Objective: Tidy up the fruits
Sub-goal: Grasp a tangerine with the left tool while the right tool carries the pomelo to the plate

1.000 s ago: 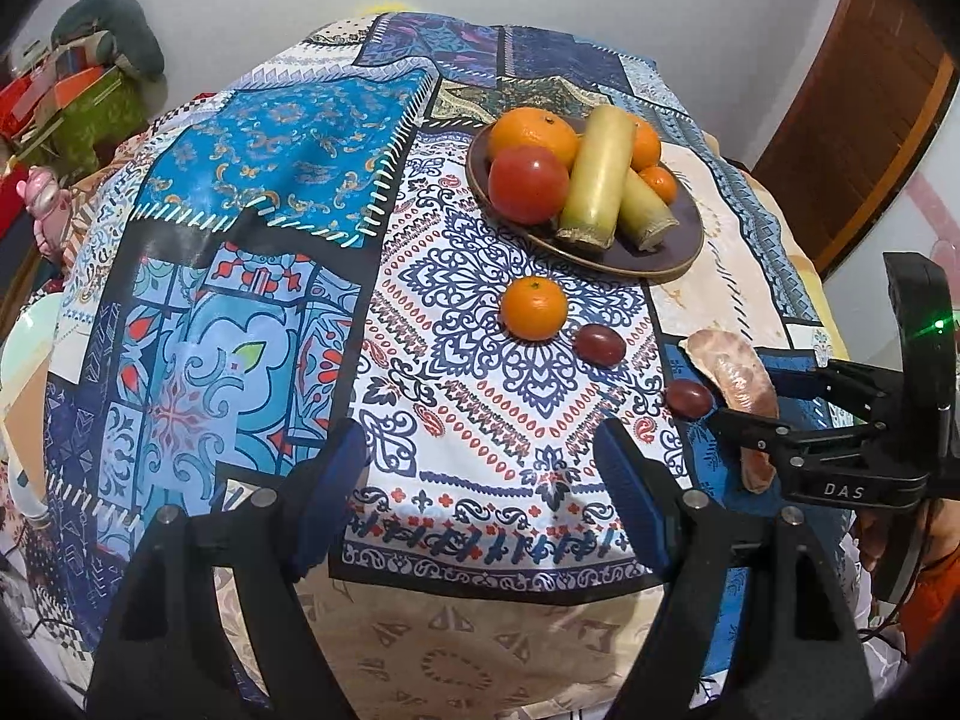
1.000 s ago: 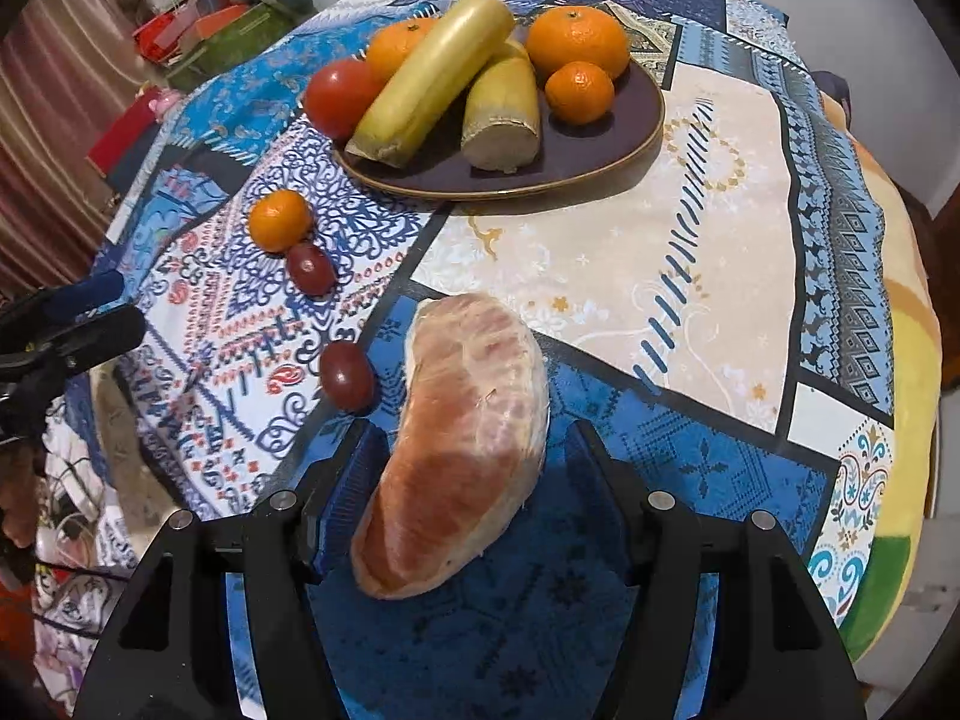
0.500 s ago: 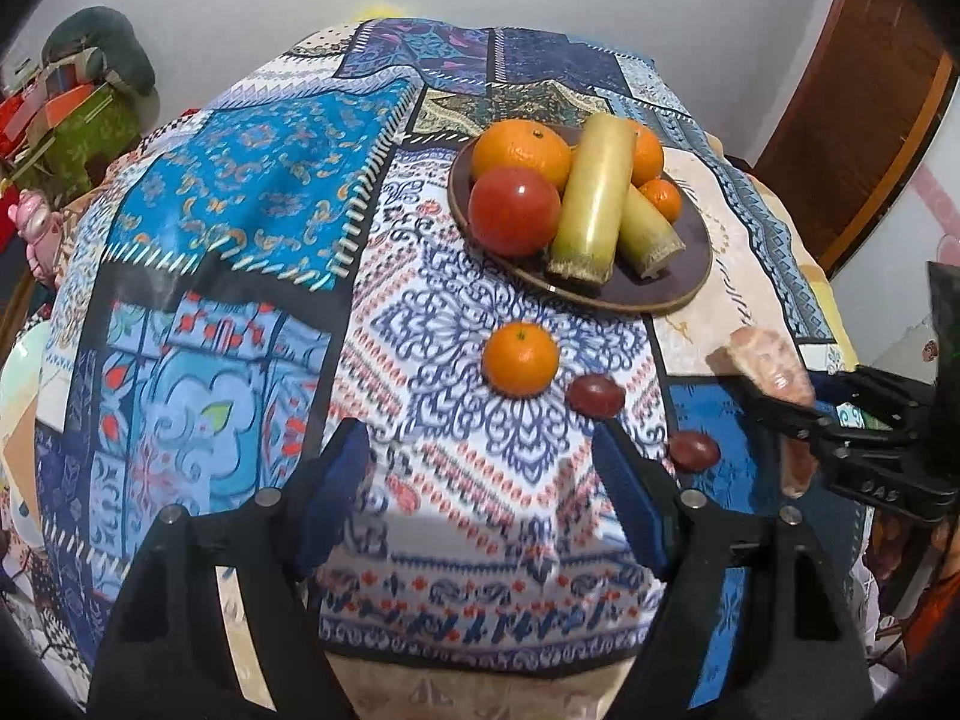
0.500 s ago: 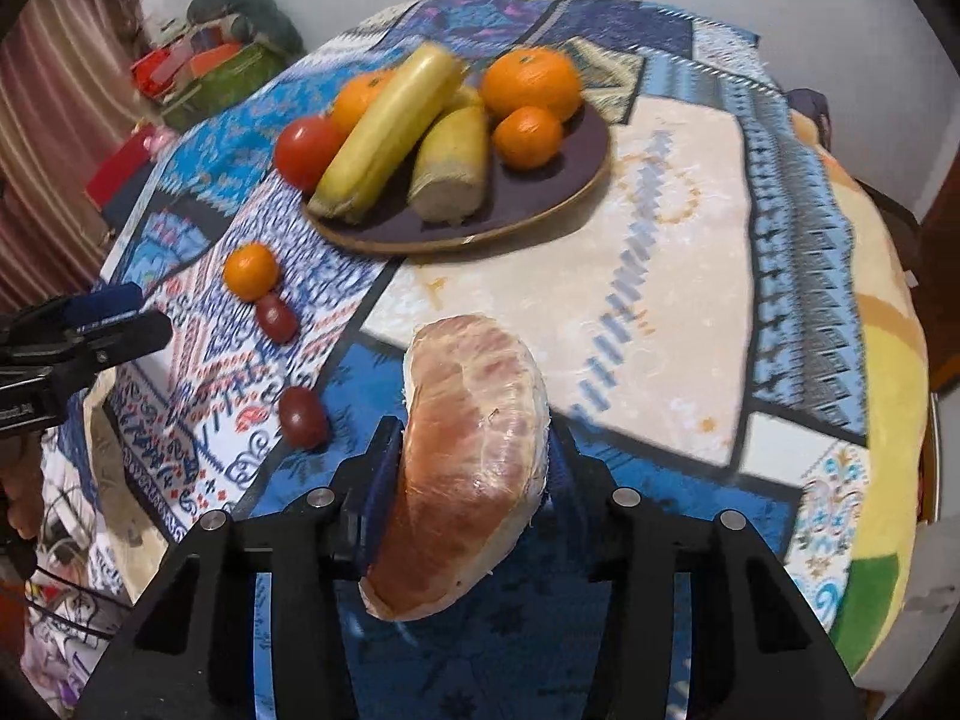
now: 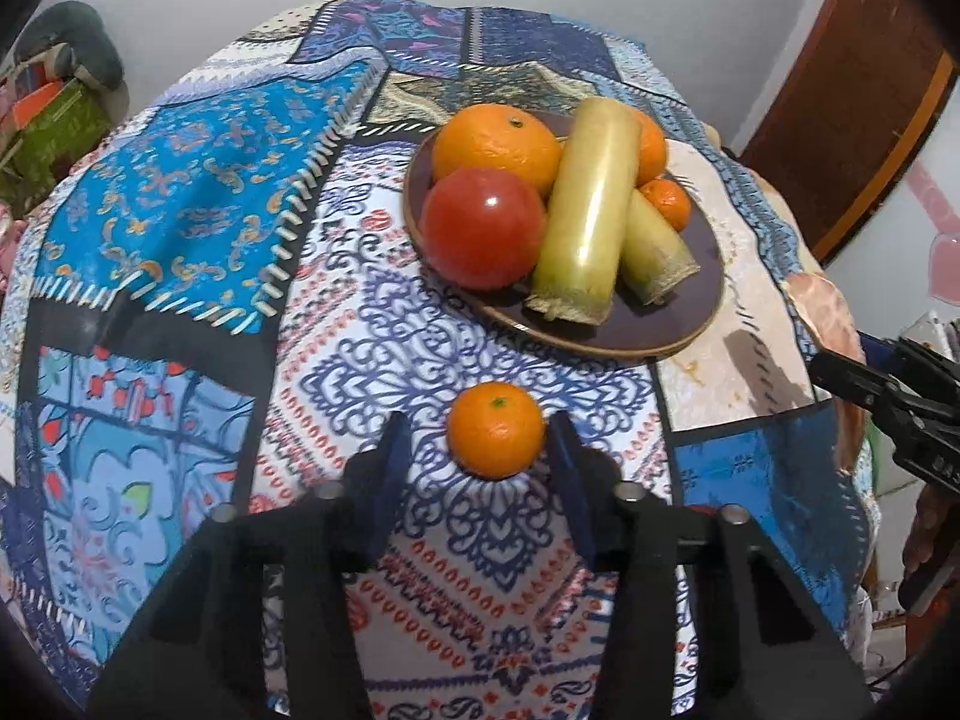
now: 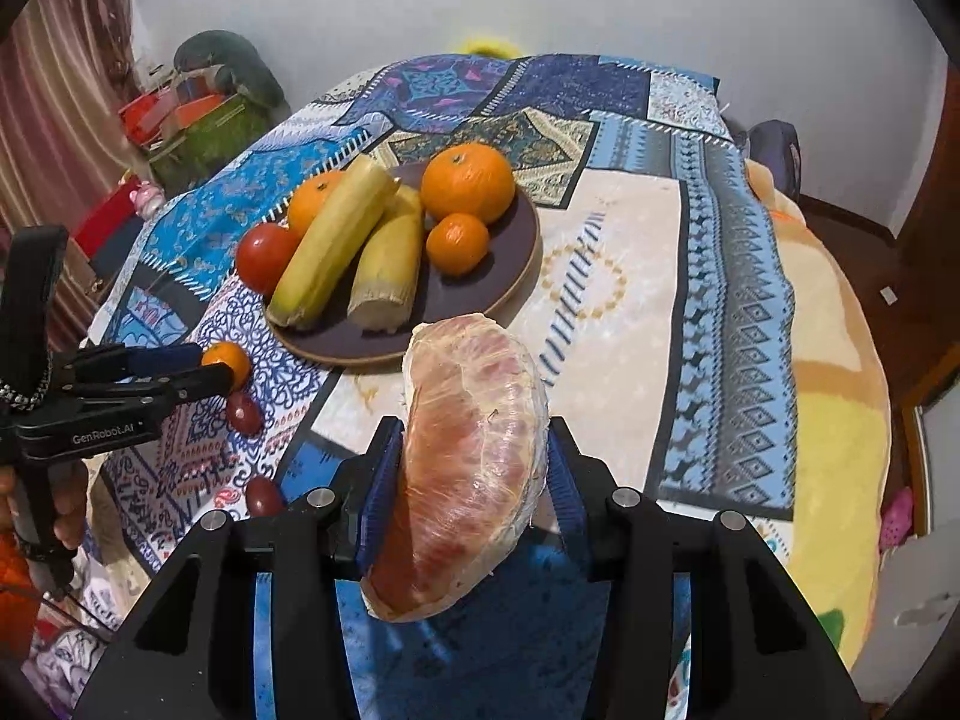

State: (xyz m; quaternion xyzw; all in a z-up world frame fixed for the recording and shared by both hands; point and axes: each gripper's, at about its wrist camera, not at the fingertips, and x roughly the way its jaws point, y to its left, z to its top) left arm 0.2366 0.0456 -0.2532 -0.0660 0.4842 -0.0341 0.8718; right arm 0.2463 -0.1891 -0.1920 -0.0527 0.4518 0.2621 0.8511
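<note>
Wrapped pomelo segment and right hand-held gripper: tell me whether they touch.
Touching. The right wrist view shows the right hand-held gripper with both blue pads pressed against the sides of the wrapped pomelo segment, held clear of the cloth.

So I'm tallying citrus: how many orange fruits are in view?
4. Three on the plate: big one, small one, one behind the stalks. Fourth on the cloth between the left gripper's fingers.
</note>
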